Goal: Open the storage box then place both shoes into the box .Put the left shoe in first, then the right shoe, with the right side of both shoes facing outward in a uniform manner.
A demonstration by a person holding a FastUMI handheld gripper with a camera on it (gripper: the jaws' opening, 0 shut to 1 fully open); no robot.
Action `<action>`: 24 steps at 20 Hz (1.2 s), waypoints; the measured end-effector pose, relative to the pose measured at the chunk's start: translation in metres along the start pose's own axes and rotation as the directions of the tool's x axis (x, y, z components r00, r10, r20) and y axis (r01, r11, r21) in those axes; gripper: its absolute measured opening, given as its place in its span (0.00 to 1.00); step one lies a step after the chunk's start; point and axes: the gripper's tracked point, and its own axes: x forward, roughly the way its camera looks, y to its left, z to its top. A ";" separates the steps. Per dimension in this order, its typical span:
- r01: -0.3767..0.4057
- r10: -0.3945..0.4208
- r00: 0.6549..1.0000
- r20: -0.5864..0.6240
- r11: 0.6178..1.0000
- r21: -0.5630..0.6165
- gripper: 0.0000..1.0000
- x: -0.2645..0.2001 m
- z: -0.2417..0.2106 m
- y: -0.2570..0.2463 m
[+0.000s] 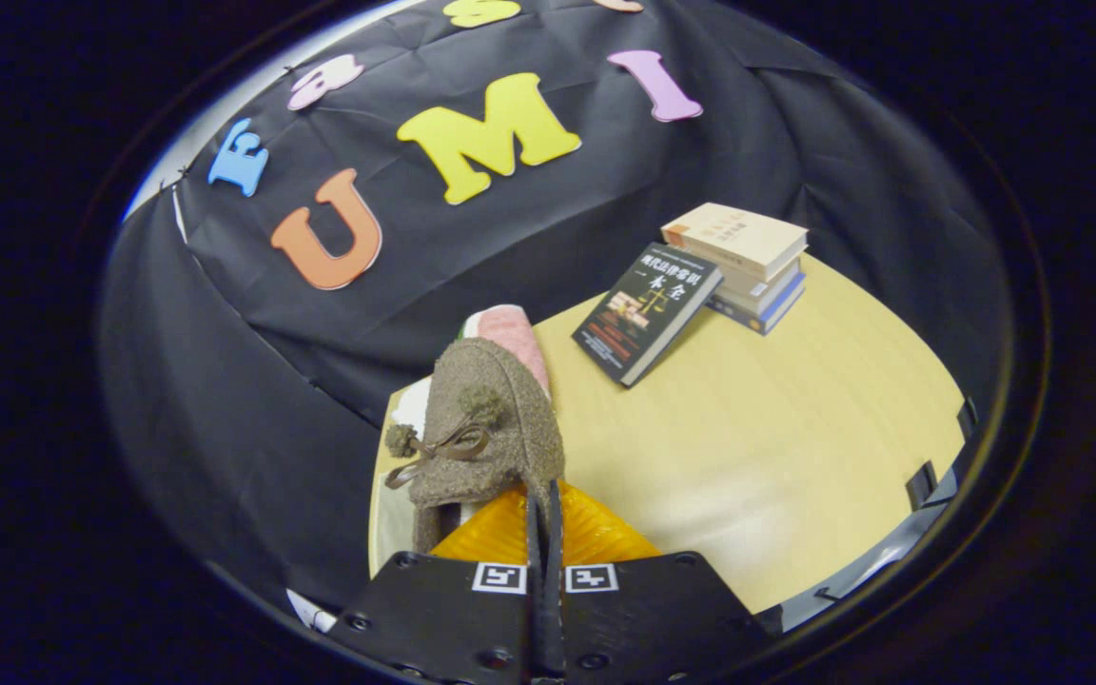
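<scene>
Shoe (496, 428) pinched at its edge in the tilted, clenched hand-held gripper (544, 509) above the table (776, 447).

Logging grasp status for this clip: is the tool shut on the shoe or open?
Shut on the shoe: the tool has its two fingers pressed nearly together, pinching the shoe's edge, which is lifted above the table.
</scene>
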 end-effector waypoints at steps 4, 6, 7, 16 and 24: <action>-0.034 0.033 0.999 -0.033 0.999 -0.018 0.01 0.006 -0.022 0.046; -0.050 0.049 0.998 -0.050 0.998 -0.022 0.00 0.012 -0.033 0.065; -0.058 0.056 0.997 -0.059 0.998 -0.028 0.00 0.017 -0.038 0.072; -0.031 0.017 0.994 -0.108 0.991 -0.132 0.00 0.048 -0.086 0.102; 0.098 -0.122 0.987 -0.102 0.972 -0.213 0.00 0.082 -0.106 0.047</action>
